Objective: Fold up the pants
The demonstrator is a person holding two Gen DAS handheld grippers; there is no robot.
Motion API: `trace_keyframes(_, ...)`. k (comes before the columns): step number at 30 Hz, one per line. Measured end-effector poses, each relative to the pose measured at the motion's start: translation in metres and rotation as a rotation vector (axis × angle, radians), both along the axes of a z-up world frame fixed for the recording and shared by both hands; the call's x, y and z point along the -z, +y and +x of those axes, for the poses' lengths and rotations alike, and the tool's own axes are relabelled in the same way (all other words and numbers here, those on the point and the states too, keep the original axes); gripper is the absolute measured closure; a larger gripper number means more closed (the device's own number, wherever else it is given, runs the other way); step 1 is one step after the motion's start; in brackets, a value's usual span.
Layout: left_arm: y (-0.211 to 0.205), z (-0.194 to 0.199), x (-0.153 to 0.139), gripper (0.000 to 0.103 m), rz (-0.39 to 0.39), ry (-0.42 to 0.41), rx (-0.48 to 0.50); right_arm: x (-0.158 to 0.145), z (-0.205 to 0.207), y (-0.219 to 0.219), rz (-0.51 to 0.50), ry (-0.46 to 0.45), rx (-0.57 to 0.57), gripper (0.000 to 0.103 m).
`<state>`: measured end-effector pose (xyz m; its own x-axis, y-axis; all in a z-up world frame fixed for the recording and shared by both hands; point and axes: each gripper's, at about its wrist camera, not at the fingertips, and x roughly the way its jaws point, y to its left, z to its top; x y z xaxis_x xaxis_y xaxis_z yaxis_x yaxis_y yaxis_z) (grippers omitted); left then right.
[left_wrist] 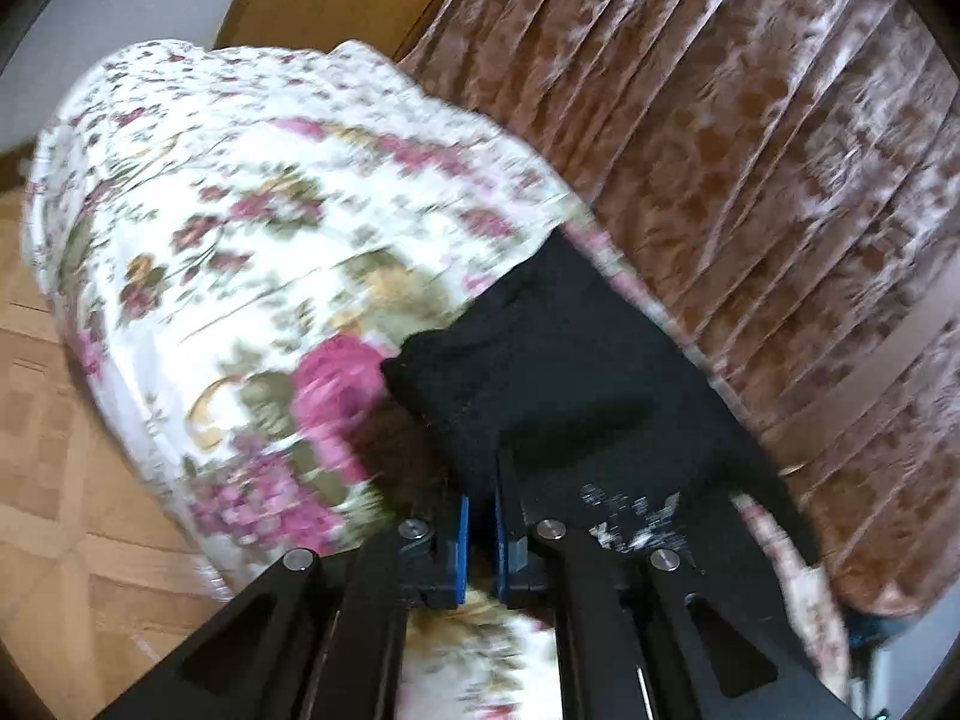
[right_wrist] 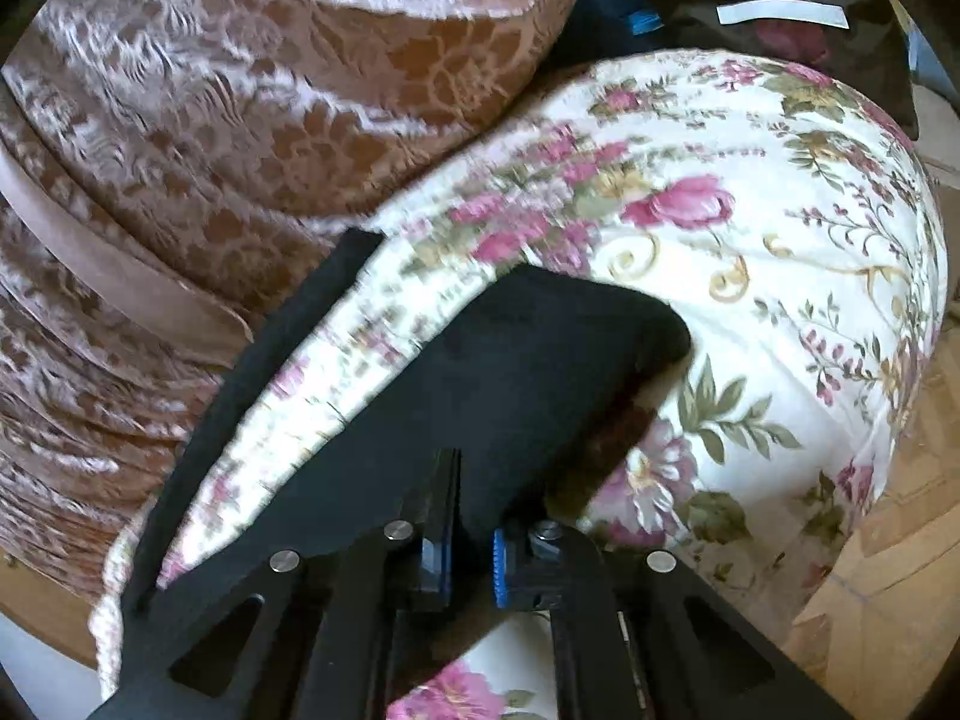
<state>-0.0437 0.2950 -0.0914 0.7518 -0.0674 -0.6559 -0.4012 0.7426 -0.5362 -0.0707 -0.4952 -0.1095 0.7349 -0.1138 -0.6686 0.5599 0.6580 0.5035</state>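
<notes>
Pants (left_wrist: pixel 570 372) of black cloth are pinched in both tools and lifted above a bed spread with a white floral cover (left_wrist: pixel 228 228). From the left wrist, the left gripper (left_wrist: pixel 482 531) has its two blue-padded fingers (left_wrist: pixel 461 534) drawn close together with the dark fabric clamped between them; the cloth rises straight ahead of the tips and spreads forward and to the right, one hemmed corner poking out to the left just beyond the fingers. A patch of white printed marks on the fabric sits immediately right of the tool's tips. To the left of and beyond this gripper lies the flowered cover, blurred, and past that a wooden parquet floor (left_wrist: pixel 54 420) at the far left. To its right stands a pleated brown patterned fabric (left_wrist: pixel 750 150). From the right wrist, the right gripper (right_wrist: pixel 474 558) likewise has its blue pads nearly together on the pants (right_wrist: pixel 510 372), which fan out ahead of it, a rounded fold reaching forward and to the right over the cover (right_wrist: pixel 780 276). A second strip of the black cloth runs off to the left of the tool, with a band of floral cover showing between the two dark parts. Brown patterned fabric (right_wrist: pixel 210 120) fills the space left of and beyond this gripper, and a dark bag (right_wrist: pixel 780 18) sits far ahead to the right.
</notes>
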Motion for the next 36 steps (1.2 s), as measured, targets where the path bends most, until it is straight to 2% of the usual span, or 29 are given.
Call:
trace_keyframes(2,0.005,0.000,0.012,0.090,-0.041,0.036,-0.025,0.013,0.000,-0.004,0.053,0.034,0.016,0.091)
trace_keyframes(3,0.008,-0.002,0.015,0.085,-0.047,0.046,-0.050,0.018,-0.003,-0.007,0.084,0.018,0.022,0.090)
trace_keyframes(5,0.016,-0.008,0.012,0.081,-0.021,0.040,-0.103,0.019,-0.010,-0.013,0.120,-0.020,0.034,0.085)
trace_keyframes(9,0.026,-0.022,-0.009,0.058,0.043,-0.003,-0.212,0.004,-0.028,-0.024,0.065,-0.042,0.135,0.080)
trace_keyframes(12,0.027,-0.028,-0.025,0.047,0.089,-0.053,-0.250,-0.012,-0.043,-0.029,-0.003,-0.057,0.216,0.077)
trace_keyframes(16,0.011,-0.026,-0.043,0.041,0.189,-0.096,-0.212,-0.030,-0.049,-0.026,-0.061,-0.084,0.247,0.077)
trace_keyframes(17,0.004,-0.025,-0.047,0.034,0.210,-0.104,-0.189,-0.033,-0.047,-0.024,-0.070,-0.090,0.242,0.077)
trace_keyframes(19,-0.011,-0.018,-0.056,0.028,0.249,-0.141,-0.132,-0.042,-0.039,-0.015,-0.096,-0.103,0.205,0.077)
trace_keyframes(21,-0.025,-0.007,-0.061,0.017,0.276,-0.165,-0.077,-0.050,-0.025,-0.002,-0.115,-0.117,0.139,0.076)
trace_keyframes(24,-0.044,0.013,-0.063,0.016,0.297,-0.168,0.003,-0.056,-0.002,0.019,-0.115,-0.139,0.037,0.074)
trace_keyframes(29,-0.064,0.049,-0.057,0.016,0.247,-0.139,0.104,-0.047,0.053,0.067,-0.040,-0.149,-0.167,0.073)
trace_keyframes(33,-0.073,0.066,-0.051,0.016,0.247,-0.127,0.106,-0.041,0.101,0.124,0.068,-0.182,-0.319,0.073)
trace_keyframes(36,-0.073,0.078,-0.049,0.016,0.252,-0.123,0.078,-0.039,0.143,0.184,0.142,-0.232,-0.433,0.073)
